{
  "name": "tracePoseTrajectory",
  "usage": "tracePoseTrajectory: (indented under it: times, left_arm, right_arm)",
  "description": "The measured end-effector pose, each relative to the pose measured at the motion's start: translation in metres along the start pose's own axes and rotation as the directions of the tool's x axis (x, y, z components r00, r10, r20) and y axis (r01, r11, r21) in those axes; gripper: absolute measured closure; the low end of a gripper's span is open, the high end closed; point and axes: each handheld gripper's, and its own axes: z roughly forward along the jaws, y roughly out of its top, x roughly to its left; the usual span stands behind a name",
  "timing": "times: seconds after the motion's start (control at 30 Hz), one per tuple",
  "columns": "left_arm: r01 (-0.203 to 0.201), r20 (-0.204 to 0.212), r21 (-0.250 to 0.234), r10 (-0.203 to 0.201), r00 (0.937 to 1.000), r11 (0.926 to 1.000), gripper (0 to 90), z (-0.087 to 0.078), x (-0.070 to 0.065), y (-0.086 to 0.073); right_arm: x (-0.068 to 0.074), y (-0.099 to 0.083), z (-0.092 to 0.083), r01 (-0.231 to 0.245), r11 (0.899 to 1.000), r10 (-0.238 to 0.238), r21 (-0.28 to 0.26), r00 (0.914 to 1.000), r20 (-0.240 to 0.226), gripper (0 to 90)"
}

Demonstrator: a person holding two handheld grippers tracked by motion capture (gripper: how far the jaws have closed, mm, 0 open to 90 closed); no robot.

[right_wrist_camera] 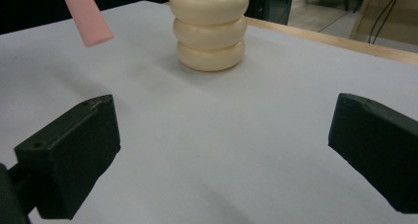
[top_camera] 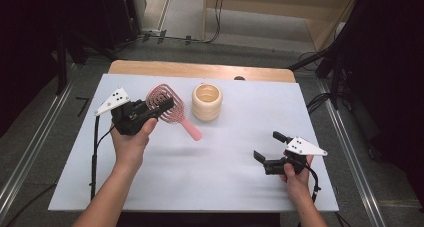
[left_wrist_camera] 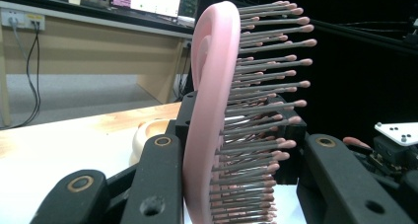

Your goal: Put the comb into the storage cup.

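A pink brush (top_camera: 167,106) is clamped by its head in the left gripper (top_camera: 159,108) and held above the tabletop (top_camera: 235,152), beside a cream cup (top_camera: 207,102). The right gripper (top_camera: 266,146) is held wide open, with nothing between its jaws.

In the left gripper view we lose the pink brush's (left_wrist_camera: 209,110) handle below the jaws, past the bottom edge. In the right gripper view only its handle tip (right_wrist_camera: 86,17) enters, far beyond the left jaw; the cream holder's (right_wrist_camera: 209,29) rim is cropped.
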Motion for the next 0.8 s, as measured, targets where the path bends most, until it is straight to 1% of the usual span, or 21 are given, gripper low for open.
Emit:
tracePoseTrajectory:
  times: [0.07, 0.23, 0.27, 0.3, 0.43, 0.6, 0.77, 0.8]
  left_arm:
    - [0.002, -0.001, -0.004, -0.002, 1.0000, 1.0000, 65.5, 0.002, 0.001, 0.001]
    - [-0.011, -0.003, 0.006, 0.011, 0.9999, 0.9999, 65.5, 0.006, 0.002, 0.005]
    - [-0.010, -0.006, 0.005, 0.010, 0.9999, 0.9999, 65.5, 0.007, 0.003, 0.006]
    - [-0.010, -0.005, 0.005, 0.010, 0.9999, 0.9999, 65.5, 0.008, 0.003, 0.006]
    - [-0.006, -0.008, -0.002, 0.006, 0.9999, 1.0000, 65.5, 0.011, 0.005, 0.009]
    - [-0.009, -0.013, -0.003, 0.009, 0.9999, 1.0000, 65.5, 0.014, 0.007, 0.013]
    - [-0.009, -0.013, -0.004, 0.009, 0.9999, 0.9999, 65.5, 0.018, 0.009, 0.016]
    - [-0.006, -0.015, -0.008, 0.006, 0.9999, 0.9999, 65.5, 0.018, 0.009, 0.017]
  right_arm:
    - [-0.002, -0.001, -0.002, -0.002, 1.000, 0.002, -0.002, 1.0000, 0.004, 0.0]
    - [-0.005, -0.005, -0.007, -0.006, 1.000, 0.006, 0.002, 0.9999, 0.011, 0.0]
    - [-0.006, -0.007, -0.008, -0.002, 1.000, 0.002, 0.002, 0.9999, 0.010, 0.0]
    - [-0.007, -0.008, -0.010, -0.010, 1.000, 0.010, 0.005, 0.9999, 0.009, 0.0]
    - [-0.009, -0.012, -0.013, -0.004, 1.000, 0.004, 0.010, 1.0000, 0.005, 0.0]
    - [-0.014, -0.015, -0.020, -0.008, 1.000, 0.008, 0.002, 0.9999, 0.014, 0.0]
    - [-0.019, -0.020, -0.026, -0.019, 1.000, 0.018, 0.013, 0.9996, 0.023, 0.0]
    - [-0.020, -0.021, -0.026, -0.018, 1.000, 0.018, 0.008, 0.9996, 0.023, 0.0]
